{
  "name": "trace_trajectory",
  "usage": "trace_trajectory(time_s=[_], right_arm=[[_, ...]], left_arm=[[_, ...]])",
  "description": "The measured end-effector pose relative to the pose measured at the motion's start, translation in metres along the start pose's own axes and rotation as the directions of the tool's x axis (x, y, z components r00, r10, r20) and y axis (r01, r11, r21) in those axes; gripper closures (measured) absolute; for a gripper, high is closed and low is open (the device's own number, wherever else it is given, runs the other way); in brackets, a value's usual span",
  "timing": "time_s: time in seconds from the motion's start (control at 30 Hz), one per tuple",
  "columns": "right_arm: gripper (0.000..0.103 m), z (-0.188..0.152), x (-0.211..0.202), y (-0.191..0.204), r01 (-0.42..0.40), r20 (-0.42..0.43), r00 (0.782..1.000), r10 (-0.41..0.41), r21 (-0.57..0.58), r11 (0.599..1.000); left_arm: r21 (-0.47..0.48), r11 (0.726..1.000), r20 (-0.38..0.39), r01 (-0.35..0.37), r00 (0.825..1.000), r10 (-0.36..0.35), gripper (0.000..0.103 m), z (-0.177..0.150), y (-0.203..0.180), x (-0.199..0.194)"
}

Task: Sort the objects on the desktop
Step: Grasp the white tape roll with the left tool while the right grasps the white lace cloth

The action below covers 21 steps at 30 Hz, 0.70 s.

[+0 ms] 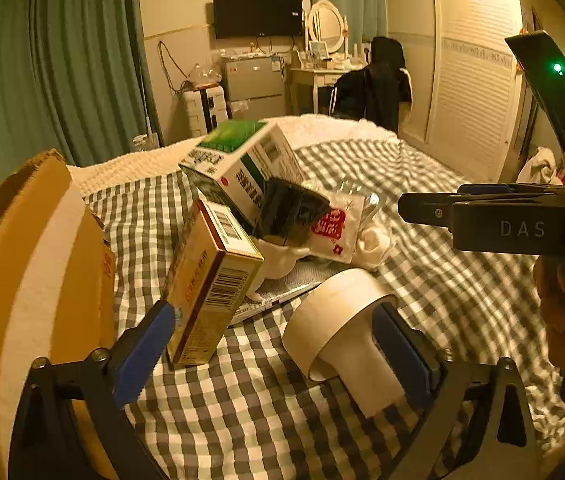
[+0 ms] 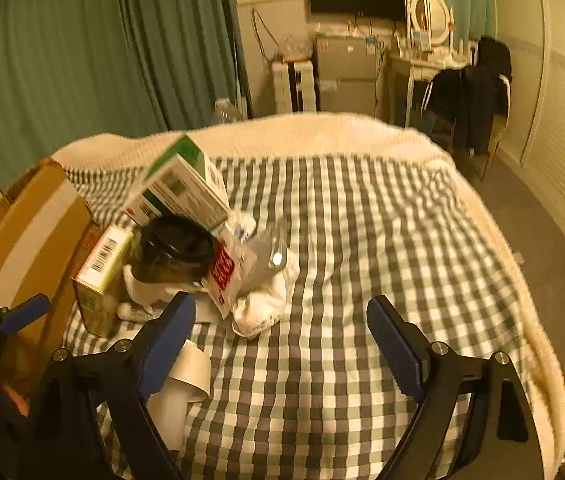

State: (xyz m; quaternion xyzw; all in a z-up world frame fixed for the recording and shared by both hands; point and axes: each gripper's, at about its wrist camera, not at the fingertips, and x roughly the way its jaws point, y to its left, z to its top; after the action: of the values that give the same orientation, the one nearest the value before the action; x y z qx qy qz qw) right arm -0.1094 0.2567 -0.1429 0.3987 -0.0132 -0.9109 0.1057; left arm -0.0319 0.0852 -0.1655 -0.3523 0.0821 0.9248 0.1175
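A pile of objects lies on the checkered bedspread (image 1: 242,400): a yellow-brown box (image 1: 210,280), a green-and-white box (image 1: 242,164), a dark jar (image 1: 290,212), a red-printed packet (image 1: 334,228), a white cloth (image 1: 374,240) and a white tape roll (image 1: 338,320). My left gripper (image 1: 278,348) is open, with the yellow-brown box by its left finger and the tape roll against its right finger. My right gripper (image 2: 282,336) is open and empty over the bedspread (image 2: 362,240), right of the pile; the jar (image 2: 174,248) and green-and-white box (image 2: 186,184) show there too.
An open cardboard box (image 1: 34,280) stands at the left of the pile, also in the right wrist view (image 2: 30,232). Green curtains, a wall TV, a dressing table, a chair with dark clothes and a white wardrobe are beyond the bed.
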Motion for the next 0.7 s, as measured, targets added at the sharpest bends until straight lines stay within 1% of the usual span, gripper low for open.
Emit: trace_trajectory(time_s=[0.03, 0.1, 0.2, 0.27, 0.33, 0.37, 0.43, 0.47, 0.5, 0.53, 0.57, 0.63, 0.67, 0.7], right_arm=[[0.018, -0.001, 0.004, -0.002, -0.001, -0.011, 1.0, 0.001, 0.005, 1.0], [0.019, -0.002, 0.011, -0.004, -0.006, -0.034, 0.999, 0.006, 0.016, 1.0], [0.02, -0.003, 0.02, -0.007, -0.008, -0.055, 0.998, 0.009, 0.027, 1.0], [0.02, -0.005, 0.028, -0.007, -0.014, -0.067, 0.998, 0.016, 0.035, 0.999], [0.025, -0.006, 0.037, -0.005, -0.022, -0.083, 0.996, 0.025, 0.039, 0.999], [0.026, -0.006, 0.041, -0.004, -0.025, -0.095, 0.995, 0.028, 0.035, 0.999], [0.029, -0.007, 0.049, 0.0, -0.027, -0.114, 0.993, 0.029, 0.024, 0.999], [0.029, -0.008, 0.054, 0.002, -0.029, -0.123, 0.992, 0.031, 0.017, 0.999], [0.031, -0.008, 0.058, 0.003, -0.032, -0.13, 0.991, 0.034, 0.014, 0.999], [0.036, -0.009, 0.061, 0.004, -0.035, -0.136, 0.99, 0.036, 0.011, 0.999], [0.039, -0.009, 0.065, 0.004, -0.038, -0.143, 0.989, 0.039, 0.009, 0.999], [0.053, -0.011, 0.069, 0.006, -0.038, -0.152, 0.988, 0.037, 0.0, 0.999], [0.056, -0.011, 0.07, 0.007, -0.033, -0.154, 0.988, 0.032, -0.005, 0.999], [0.062, -0.013, 0.07, 0.006, -0.03, -0.155, 0.988, 0.029, -0.006, 1.0]], left_arm=[[0.0, 1.0, -0.012, 0.001, 1.0, -0.001, 0.011, -0.001, 0.0, 0.005], [-0.001, 1.0, -0.039, 0.006, 0.999, -0.006, 0.014, -0.002, -0.001, 0.015], [0.008, 1.0, -0.058, 0.004, 0.998, -0.004, 0.014, -0.004, -0.003, 0.027], [0.013, 1.0, -0.065, 0.0, 0.998, 0.001, 0.019, -0.005, -0.004, 0.034], [0.006, 1.0, -0.064, 0.015, 0.998, -0.014, 0.034, -0.005, -0.003, 0.037], [0.003, 1.0, -0.066, 0.018, 0.998, -0.018, 0.038, -0.004, -0.002, 0.037], [0.009, 1.0, -0.068, 0.023, 0.997, -0.022, 0.057, -0.003, -0.003, 0.037], [0.015, 1.0, -0.075, 0.022, 0.997, -0.021, 0.062, -0.003, -0.003, 0.038], [0.018, 1.0, -0.083, 0.024, 0.996, -0.022, 0.072, -0.004, -0.003, 0.039], [0.016, 0.999, -0.09, 0.029, 0.996, -0.027, 0.079, -0.005, -0.003, 0.04], [0.012, 0.999, -0.093, 0.038, 0.995, -0.036, 0.083, -0.005, -0.003, 0.04], [0.014, 0.999, -0.094, 0.047, 0.995, -0.045, 0.083, -0.003, -0.003, 0.04], [0.012, 0.999, -0.092, 0.053, 0.994, -0.052, 0.083, -0.002, -0.003, 0.038], [0.009, 0.998, -0.089, 0.056, 0.995, -0.055, 0.084, -0.001, -0.002, 0.037]])
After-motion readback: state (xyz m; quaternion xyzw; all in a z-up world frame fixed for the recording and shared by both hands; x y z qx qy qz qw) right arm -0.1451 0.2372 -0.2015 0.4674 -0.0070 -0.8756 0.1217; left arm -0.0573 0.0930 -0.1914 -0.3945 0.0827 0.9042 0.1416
